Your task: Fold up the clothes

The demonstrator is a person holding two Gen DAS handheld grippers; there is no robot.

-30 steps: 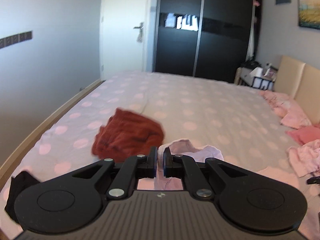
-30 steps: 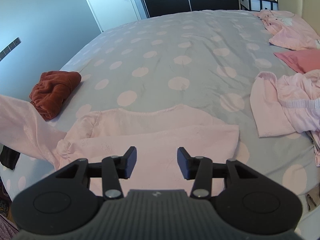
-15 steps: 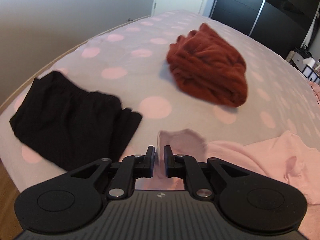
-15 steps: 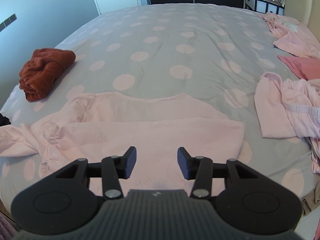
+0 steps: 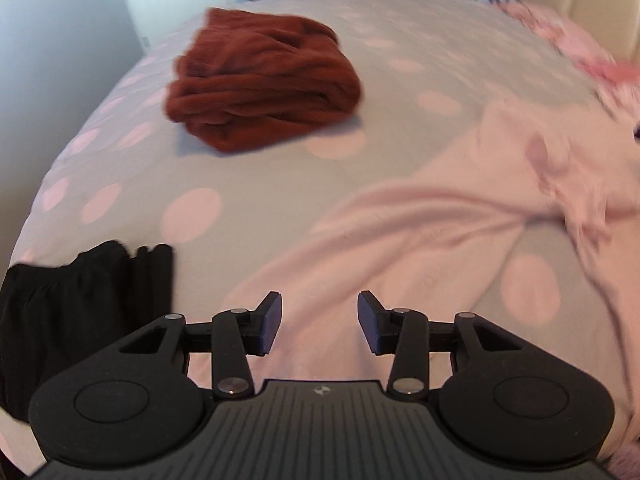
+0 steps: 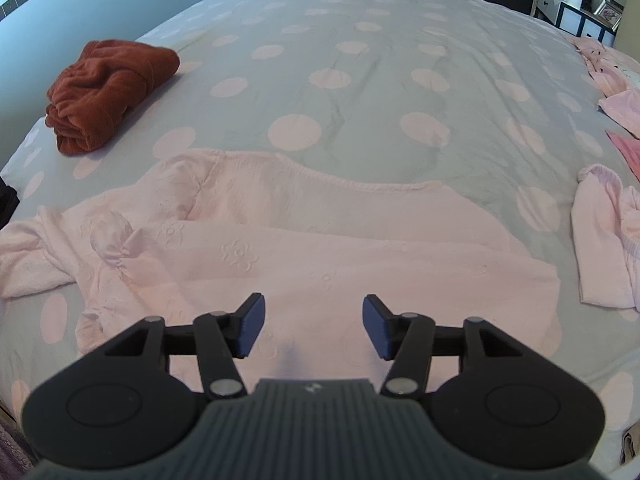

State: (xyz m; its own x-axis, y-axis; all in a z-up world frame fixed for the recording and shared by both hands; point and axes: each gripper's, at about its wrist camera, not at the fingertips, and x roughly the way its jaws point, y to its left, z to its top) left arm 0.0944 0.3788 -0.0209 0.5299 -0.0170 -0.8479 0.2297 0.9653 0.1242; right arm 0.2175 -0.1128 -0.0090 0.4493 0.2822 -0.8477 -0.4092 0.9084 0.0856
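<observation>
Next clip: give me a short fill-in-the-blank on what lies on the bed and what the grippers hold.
1. The pale pink garment lies spread on a bedcover patterned with pink ____.
2. The folded bundle beyond it is ____ in colour.
3. The left gripper has ____ between its pads.
4. The garment at the bed's edge is ____.

Missing: dots; rust red; nothing; black

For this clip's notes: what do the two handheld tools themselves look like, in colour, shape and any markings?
Both look alike. The left tool and right tool have matte black linkage arms with silver pivot pins, two round black housings with disc-shaped caps, and a grey ribbed centre body bearing a small white emblem. The fingers end in flat dark blue pads. No cables, hands or sleeves show in either view.
</observation>
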